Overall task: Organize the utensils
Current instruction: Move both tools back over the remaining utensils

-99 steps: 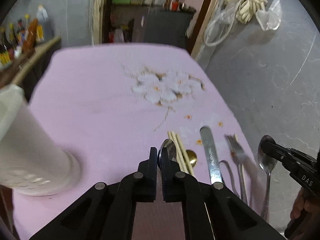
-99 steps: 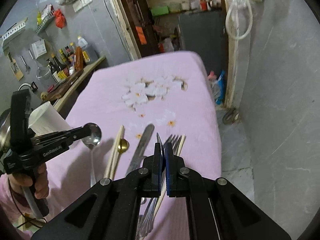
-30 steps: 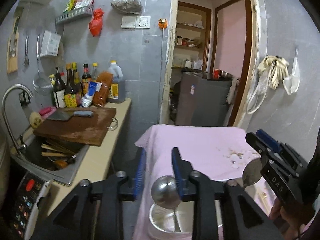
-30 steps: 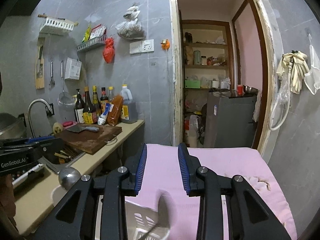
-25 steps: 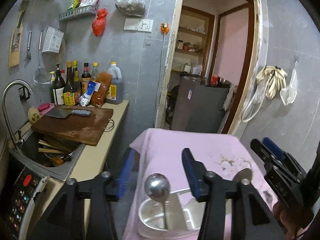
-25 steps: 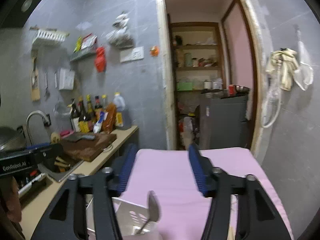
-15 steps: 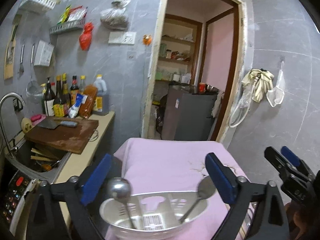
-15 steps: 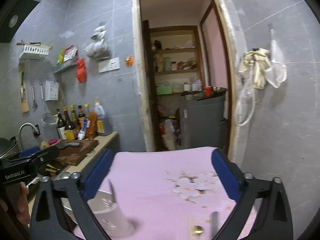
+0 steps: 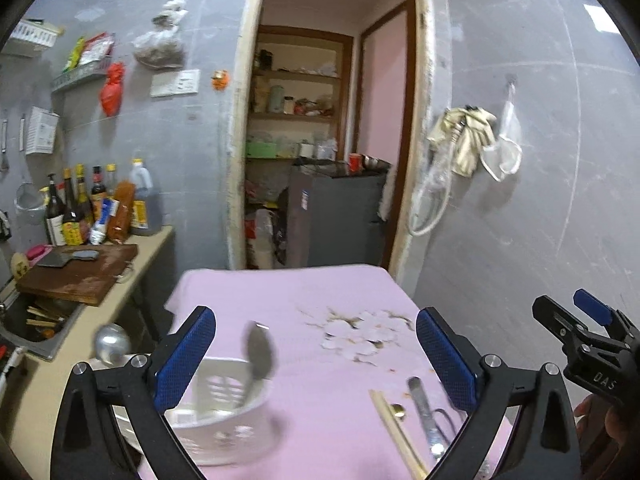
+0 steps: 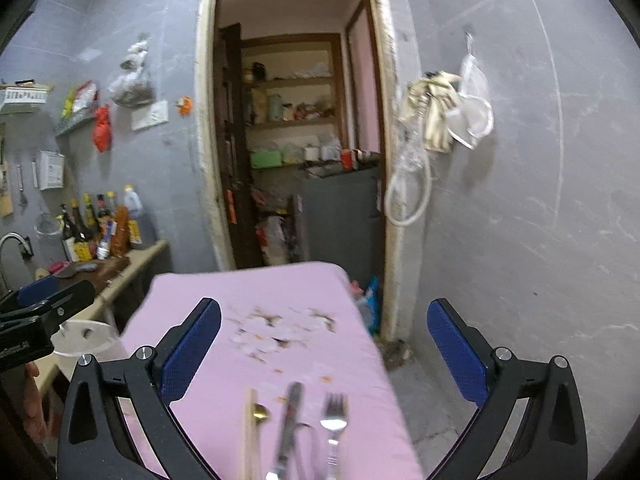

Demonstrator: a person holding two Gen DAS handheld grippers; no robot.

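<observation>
A: Grey tiled kitchen wall, open doorway at 12 o'clock in both views. Pink cloth table (image 9: 320, 300) fills the lower middle, white flower print in the centre.

B: Counter?

A: Wooden counter (image 9: 156, 244) at 9 o'clock, cutting board (image 9: 80, 276) on it, sauce bottles (image 9: 92, 208) behind the board.

B: Holder?

A: White utensil holder (image 9: 224, 420) at 7 o'clock in the left view, standing on the table near its left edge. Two spoons inside, bowls up: one spoon (image 9: 260, 350) leaning right, blurred; second spoon (image 9: 112, 344) at the holder's left side.

B: Grippers?

A: Left gripper (image 9: 316, 356) spread wide, blue pads (image 9: 186, 360) far apart, nothing between them, above the holder. Right gripper (image 10: 324, 356) also spread wide, holding nothing, above the table's near end.

B: What's loose on the table?

A: At 6 o'clock in the right view, side by side: chopsticks (image 10: 249, 436), knife (image 10: 289, 424), fork (image 10: 334, 420). Small gold spoon tip (image 10: 260, 412) just beside the chopsticks. All blurred. Same group sits at 5 o'clock in the left view, well apart from the holder.
</observation>
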